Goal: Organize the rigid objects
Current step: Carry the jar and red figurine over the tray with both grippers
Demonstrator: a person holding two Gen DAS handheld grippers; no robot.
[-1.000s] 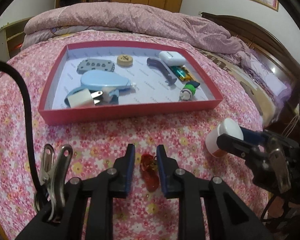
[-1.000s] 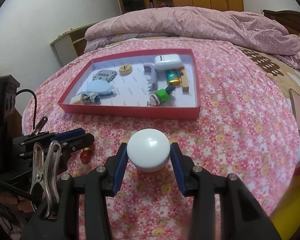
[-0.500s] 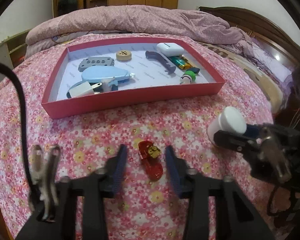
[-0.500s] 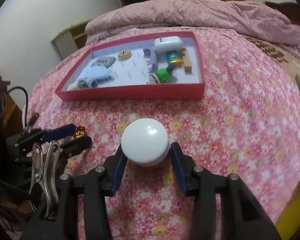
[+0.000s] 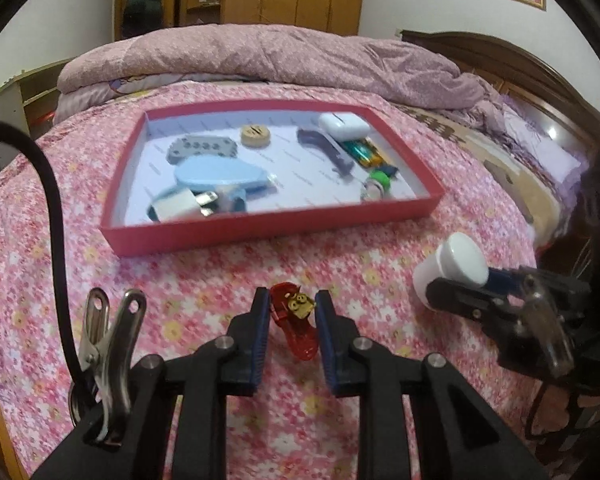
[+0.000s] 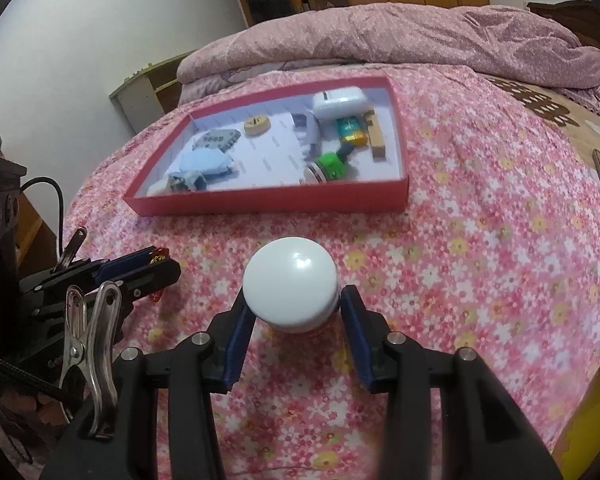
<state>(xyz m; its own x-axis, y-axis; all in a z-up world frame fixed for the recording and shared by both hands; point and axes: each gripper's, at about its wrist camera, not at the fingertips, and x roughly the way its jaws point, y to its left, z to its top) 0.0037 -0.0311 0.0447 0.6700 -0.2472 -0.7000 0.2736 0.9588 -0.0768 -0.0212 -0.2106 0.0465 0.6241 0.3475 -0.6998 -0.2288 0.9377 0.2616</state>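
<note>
— Red toy car (image 5: 294, 326), where is it?
— Clamped between the blue pads of the left gripper (image 5: 290, 312), nose toward the camera, a small yellow figure seated in it. It sits above the floral bedspread (image 5: 220, 276); whether it touches the cloth I cannot tell.
— And the jaws on that side?
— Clenched on the toy, both pads against its sides.
— The other gripper?
— The right gripper (image 6: 296, 308) has its jaws grasping a white round-capped jar (image 6: 290, 286), one pad at each side below the cap. In the left view that jar (image 5: 450, 270) hangs at three o'clock of the toy, well apart.
— What lies beyond?
— At twelve o'clock a red tray (image 5: 268, 226) rests on the bed. Inside: a blue oval case (image 5: 220, 174) and a white plug (image 5: 176, 208) at its nine o'clock side, a grey perforated piece (image 5: 202, 148), a round wooden disc (image 5: 255, 136), a white case (image 5: 344, 126), a lighter (image 5: 364, 152), and a green-capped piece (image 5: 376, 184) at its three o'clock side.
— Behind that?
— A rumpled pink quilt (image 5: 260, 56).
</note>
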